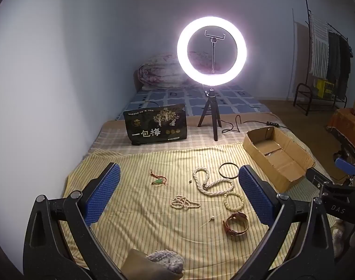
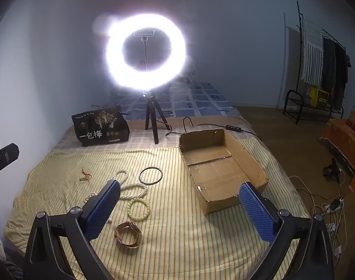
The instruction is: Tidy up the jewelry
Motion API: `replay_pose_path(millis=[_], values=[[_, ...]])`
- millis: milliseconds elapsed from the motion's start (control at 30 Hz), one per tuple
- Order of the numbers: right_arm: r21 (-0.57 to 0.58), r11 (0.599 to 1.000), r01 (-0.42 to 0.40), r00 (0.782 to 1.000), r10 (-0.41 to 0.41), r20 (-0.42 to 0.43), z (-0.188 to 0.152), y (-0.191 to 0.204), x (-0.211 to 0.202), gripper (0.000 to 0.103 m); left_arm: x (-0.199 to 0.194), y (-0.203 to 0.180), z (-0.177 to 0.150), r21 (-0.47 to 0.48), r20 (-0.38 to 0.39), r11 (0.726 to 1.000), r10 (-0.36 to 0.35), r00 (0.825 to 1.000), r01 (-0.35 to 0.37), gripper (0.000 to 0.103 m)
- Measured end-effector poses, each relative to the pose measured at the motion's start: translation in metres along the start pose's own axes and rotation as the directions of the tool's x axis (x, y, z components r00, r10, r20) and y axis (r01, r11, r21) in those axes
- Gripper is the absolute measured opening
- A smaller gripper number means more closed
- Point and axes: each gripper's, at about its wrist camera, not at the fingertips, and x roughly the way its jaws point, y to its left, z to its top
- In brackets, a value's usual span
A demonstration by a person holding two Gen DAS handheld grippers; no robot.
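Jewelry lies on a yellow striped cloth: a long pearl necklace, a black bangle, a cream bead bracelet, a brown watch, a small bead string and a red-green cord pendant. My left gripper hangs open above these pieces with nothing between its blue pads. My right gripper is also open and holds nothing. It hovers between the bangle, the watch and an empty cardboard box.
A lit ring light on a black tripod stands behind the cloth, beside a black snack bag. Its cable runs behind the box. The bed's right edge drops to a floor with cables. A wall closes the left side.
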Motion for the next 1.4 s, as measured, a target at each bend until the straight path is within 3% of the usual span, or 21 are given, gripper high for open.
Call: replay_pose_path(millis=[500, 1400], values=[[-0.028, 1.000, 0.014, 1.000, -0.014, 0.000, -0.003, 0.007, 0.000, 0.103, 0.001, 0.007, 0.001, 0.006, 0.001, 0.999, 0.034, 0.999, -0.034, 0.103], [-0.015, 1.000, 0.028, 1.000, -0.028, -0.011, -0.004, -0.001, 0.000, 0.103, 0.000, 0.001, 0.001, 0.012, 0.015, 1.000, 0.021, 1.000, -0.021, 0.103]])
